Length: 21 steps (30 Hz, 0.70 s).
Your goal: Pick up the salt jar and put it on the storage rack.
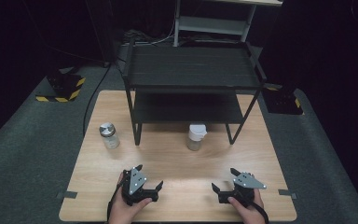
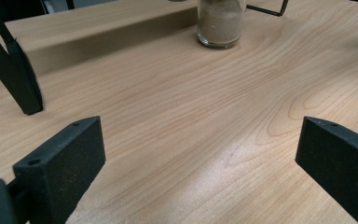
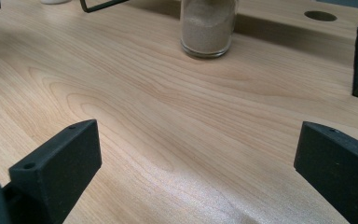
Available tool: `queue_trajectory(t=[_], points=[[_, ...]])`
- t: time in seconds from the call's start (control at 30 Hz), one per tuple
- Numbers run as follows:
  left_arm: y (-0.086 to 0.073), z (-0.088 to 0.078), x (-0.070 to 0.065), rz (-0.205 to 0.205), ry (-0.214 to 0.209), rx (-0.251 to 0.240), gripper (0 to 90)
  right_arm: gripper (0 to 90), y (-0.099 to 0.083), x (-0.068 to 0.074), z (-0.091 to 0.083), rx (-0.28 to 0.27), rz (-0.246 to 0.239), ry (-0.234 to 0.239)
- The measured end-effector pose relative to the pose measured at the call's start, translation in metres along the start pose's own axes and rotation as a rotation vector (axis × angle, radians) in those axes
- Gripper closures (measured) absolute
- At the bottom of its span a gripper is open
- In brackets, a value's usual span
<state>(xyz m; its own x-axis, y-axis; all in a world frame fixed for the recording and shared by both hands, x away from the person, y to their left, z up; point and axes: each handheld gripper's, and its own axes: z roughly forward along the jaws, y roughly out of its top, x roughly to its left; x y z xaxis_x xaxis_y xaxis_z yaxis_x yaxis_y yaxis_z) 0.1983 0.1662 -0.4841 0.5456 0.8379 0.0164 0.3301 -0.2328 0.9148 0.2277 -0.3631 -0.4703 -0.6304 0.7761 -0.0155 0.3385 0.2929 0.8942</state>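
Nothing had started yet: both the left hand-held gripper (image 1: 150, 190) and right hand-held gripper (image 1: 220, 191) sat spread and empty on the bench (image 1: 177, 196), jars (image 1: 109, 136) untouched at 12 o'clock.

Both hands hold the left gripper (image 1: 150, 190) and right gripper (image 1: 223, 188) low, jaws spread wide.

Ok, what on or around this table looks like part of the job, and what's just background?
Likely in play:
white-capped jar
silver-lidded jar
black two-tier rack
left gripper, open
right gripper, open

Just around:
white shelf unit
hazard-striped stand base
floor cable
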Motion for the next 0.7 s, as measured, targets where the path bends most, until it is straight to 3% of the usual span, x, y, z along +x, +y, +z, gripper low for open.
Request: queue_trajectory(t=[0.13,0.23,0.37,0.7], points=[[-0.0001,-0.0005,0.0013,-0.006,-0.006,0.002,1.5,0.2,-0.0007,-0.0015,-0.0008,-0.002,0.006,0.006],[0.0021,0.0016,-0.0003,0.006,-0.007,0.010,1.5,0.4,-0.0021,-0.0036,-0.0019,-0.007,0.002,0.026],[0.0026,0.0025,-0.0043,0.027,-0.001,0.011,1.6,0.3,-0.0017,0.0011,-0.0028,-0.002,-0.023,0.015],[0.0021,0.0008,-0.0070,0.014,0.010,0.012,1.5,0.3,-0.0016,0.0001,-0.0024,-0.003,-0.013,0.017]])
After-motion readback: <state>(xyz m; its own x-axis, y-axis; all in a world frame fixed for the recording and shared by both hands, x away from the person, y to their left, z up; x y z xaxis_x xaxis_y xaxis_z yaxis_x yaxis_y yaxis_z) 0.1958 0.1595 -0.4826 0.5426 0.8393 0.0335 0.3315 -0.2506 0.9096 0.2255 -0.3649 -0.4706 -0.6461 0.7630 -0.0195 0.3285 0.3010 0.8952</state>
